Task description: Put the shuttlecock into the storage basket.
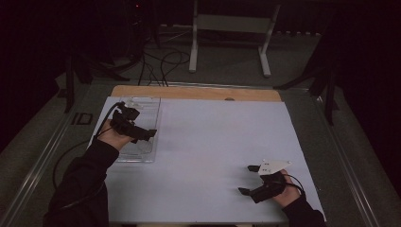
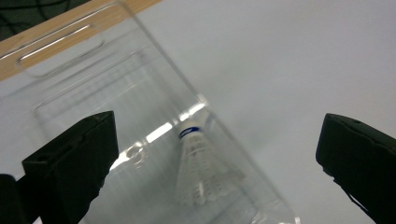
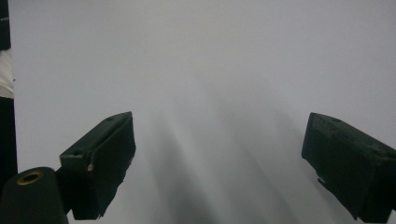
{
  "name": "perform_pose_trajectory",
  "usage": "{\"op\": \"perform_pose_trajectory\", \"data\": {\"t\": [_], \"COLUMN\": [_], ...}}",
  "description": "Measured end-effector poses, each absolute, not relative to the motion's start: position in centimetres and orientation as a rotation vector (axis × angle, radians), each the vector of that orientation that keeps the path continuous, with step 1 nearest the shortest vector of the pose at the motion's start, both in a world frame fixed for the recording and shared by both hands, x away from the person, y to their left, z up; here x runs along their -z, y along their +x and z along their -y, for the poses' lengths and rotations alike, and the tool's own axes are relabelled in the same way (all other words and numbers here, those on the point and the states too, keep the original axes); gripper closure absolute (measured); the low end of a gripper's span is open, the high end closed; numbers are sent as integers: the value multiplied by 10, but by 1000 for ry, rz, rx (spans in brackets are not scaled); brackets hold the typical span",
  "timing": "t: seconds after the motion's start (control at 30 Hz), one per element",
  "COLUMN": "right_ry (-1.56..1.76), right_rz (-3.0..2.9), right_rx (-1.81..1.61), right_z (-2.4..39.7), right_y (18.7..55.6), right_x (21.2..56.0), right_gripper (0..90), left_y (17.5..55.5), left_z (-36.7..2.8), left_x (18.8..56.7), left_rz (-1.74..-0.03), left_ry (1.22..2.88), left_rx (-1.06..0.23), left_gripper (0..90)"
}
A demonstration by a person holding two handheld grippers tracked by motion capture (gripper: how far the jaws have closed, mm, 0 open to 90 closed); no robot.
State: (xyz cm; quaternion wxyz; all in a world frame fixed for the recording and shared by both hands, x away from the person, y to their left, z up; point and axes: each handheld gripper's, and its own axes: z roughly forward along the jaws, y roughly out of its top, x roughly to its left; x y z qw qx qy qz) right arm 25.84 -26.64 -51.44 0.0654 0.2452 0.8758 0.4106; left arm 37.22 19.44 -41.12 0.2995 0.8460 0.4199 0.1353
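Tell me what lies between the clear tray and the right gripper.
Nothing: in the high view, only bare white table surface stretches between the clear tray and the right gripper.

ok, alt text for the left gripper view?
A white shuttlecock with a blue-banded cork lies inside a clear plastic box on a white table, framed by the open left gripper and its two black jaws.
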Motion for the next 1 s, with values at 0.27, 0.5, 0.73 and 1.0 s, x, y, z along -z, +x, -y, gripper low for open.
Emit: {"op": "perform_pose_trajectory", "data": {"t": [0.27, 0.5, 0.73, 1.0], "right_ry": [742, 739, 736, 736], "right_rz": [-2641, -2641, -2645, -2642], "right_rx": [-1242, -1241, -1240, -1240], "right_z": [267, 266, 265, 266], "right_y": [258, 258, 258, 259], "right_x": [514, 513, 514, 514], "right_gripper": [96, 96, 96, 96], "left_y": [370, 369, 368, 366], "left_z": [-186, -176, -166, -150], "left_x": [407, 405, 404, 405], "left_rz": [-1064, -1020, -989, -907], "left_ry": [2245, 2252, 2245, 2250], "left_rx": [-334, -305, -297, -233], "left_gripper": [0, 1, 1, 1]}}
